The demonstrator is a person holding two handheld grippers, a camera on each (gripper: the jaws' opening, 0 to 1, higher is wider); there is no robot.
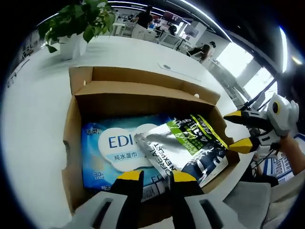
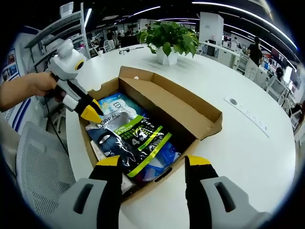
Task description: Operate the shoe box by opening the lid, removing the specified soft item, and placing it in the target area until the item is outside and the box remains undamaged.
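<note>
An open cardboard shoe box point(image 1: 143, 88) point(image 2: 190, 102) sits on a white round table, its lid folded back. Inside, a blue wet-wipes pack point(image 1: 119, 143) point(image 2: 114, 102) lies flat. A dark and silver pouch with a green label point(image 1: 190, 143) point(image 2: 131, 140) lies on top of it. My left gripper point(image 1: 156, 176) point(image 2: 90, 110) reaches into the box's near end, jaws narrowed on the pouch's silver end. My right gripper point(image 2: 153, 162) point(image 1: 238, 131) hovers open over the box's opposite end, above the pouch and apart from it.
A potted plant point(image 1: 76, 28) point(image 2: 167, 40) stands on the table beyond the box. A flat socket strip point(image 2: 248, 112) lies on the table point(image 2: 248, 157) beside the box. A grey mesh chair point(image 2: 33, 162) stands at the table's edge. People sit at desks far behind.
</note>
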